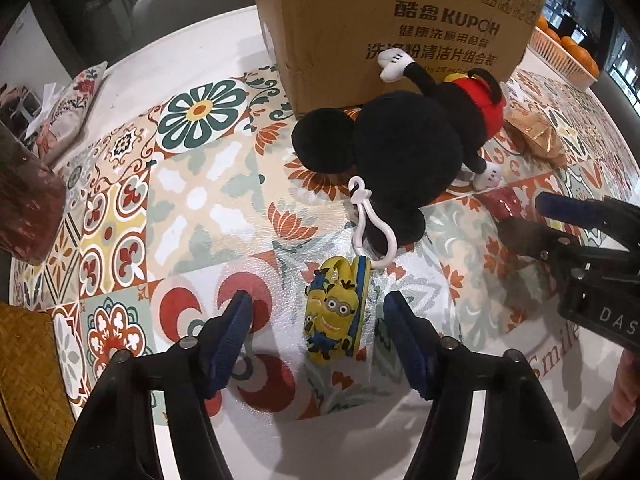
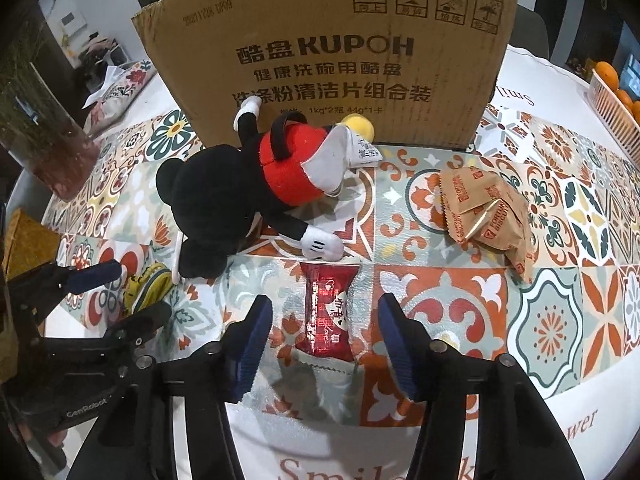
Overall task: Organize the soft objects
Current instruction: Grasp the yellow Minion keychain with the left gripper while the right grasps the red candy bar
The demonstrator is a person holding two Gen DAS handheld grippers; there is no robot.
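Left wrist view: left gripper [image 1: 318, 312] spread wide, nothing pinched, hovering over the patterned tabletop [image 1: 188, 200] nr its front edge. Minion keychain toy [image 1: 337, 307] lies flat on the cloth right between the two fingers, closer to the right-hand one, not touching either as far as I can tell. Long axis runs roughly fwd-back, in line w/ the fingers, so closing would squeeze it across its narrow width. White clip loop [image 1: 374, 226] leads off its far end toward the Mickey plush [image 1: 404, 148], which lies face down further in, one hand against the cardboard box [image 1: 396, 28] at the back edge. Right gripper [image 1: 560, 220] shows at right, fingers apart.

Right wrist view: right gripper [image 2: 324, 330] also spread, empty. Red snack packet [image 2: 329, 312] lies between its fingers, long axis fwd-back, near end toward the cam, far end just beside Mickey's gloved hand. Tan biscuit packets [image 2: 486, 216] sit well apart toward the right edge. Minion toy is small at left, straddled by the left gripper's fingers.

Judgement: left gripper is nearer the Minion toy, already lined up; next move prob. just lower + close. Box looks like the drop spot.
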